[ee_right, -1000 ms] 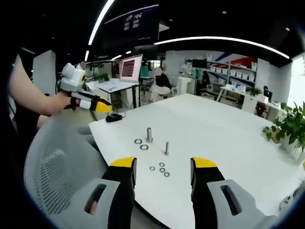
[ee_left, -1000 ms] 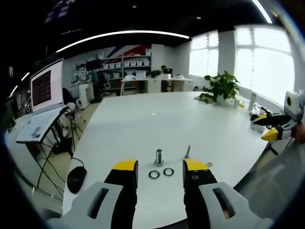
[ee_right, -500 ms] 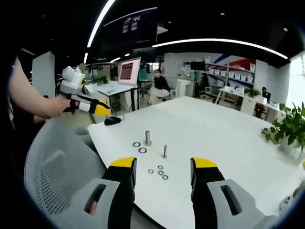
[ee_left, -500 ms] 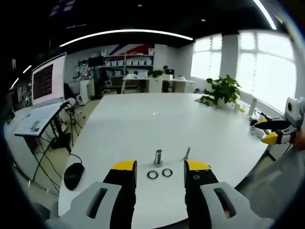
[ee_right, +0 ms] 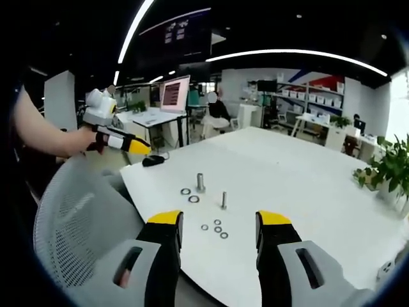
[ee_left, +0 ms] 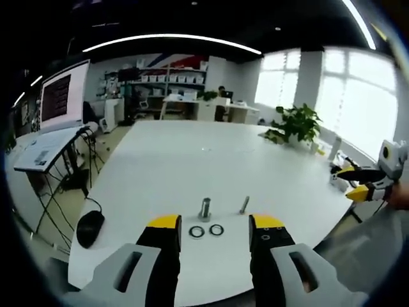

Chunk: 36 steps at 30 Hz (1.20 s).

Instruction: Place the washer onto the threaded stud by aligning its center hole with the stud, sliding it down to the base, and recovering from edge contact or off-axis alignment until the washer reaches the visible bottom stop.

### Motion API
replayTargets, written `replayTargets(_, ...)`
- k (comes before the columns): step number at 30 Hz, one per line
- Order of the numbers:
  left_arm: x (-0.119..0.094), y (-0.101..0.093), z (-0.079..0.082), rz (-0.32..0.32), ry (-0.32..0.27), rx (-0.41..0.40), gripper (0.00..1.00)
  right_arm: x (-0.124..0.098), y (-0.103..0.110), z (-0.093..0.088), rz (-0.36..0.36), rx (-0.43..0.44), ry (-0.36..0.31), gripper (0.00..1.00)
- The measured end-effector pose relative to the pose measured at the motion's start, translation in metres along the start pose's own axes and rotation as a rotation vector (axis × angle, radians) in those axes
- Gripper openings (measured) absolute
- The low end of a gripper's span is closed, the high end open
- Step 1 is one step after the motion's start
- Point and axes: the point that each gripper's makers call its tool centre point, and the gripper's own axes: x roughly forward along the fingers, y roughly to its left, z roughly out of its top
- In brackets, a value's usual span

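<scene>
Open-plan office | large white table [ee_left: 192, 160] at centre | monitor [ee_left: 57, 102] on a stand beside the table | shelving with boxes [ee_left: 169, 80] against the wall beyond it | potted plant [ee_left: 297, 121] on the table's window side | mesh chair [ee_right: 77, 224] at its near edge

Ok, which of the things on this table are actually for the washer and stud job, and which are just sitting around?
For the job:
- thick stud, thin stud
- two large washers beside the thick stud
- three small washers near the thin stud
- left gripper and right gripper, both open and empty

Lying about:
- computer mouse at the table edge
- potted plant
- mesh chair
</scene>
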Motion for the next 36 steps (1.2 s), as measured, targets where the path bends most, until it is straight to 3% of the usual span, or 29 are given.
replayTargets(5,0.005,-0.006,-0.009,-0.033,0.05,-0.002,0.41,0.002,-0.001,-0.004,-0.001,0.009,0.02,0.48)
replayTargets(8,0.005,-0.013,-0.004,-0.057,0.027,0.009,0.42,0.003,-0.001,-0.008,0.001,0.017,0.039,0.48)
replayTargets(18,0.005,-0.02,-0.013,-0.106,0.066,-0.032,0.41,0.007,0.004,-0.014,0.004,-0.007,0.078,0.5)
replayTargets(26,0.003,-0.027,-0.012,-0.14,0.06,-0.056,0.4,0.009,0.004,-0.019,-0.009,-0.031,0.107,0.5)
replayTargets(36,0.003,-0.022,-0.012,-0.136,0.063,-0.063,0.4,0.011,0.007,-0.025,0.008,-0.035,0.142,0.5)
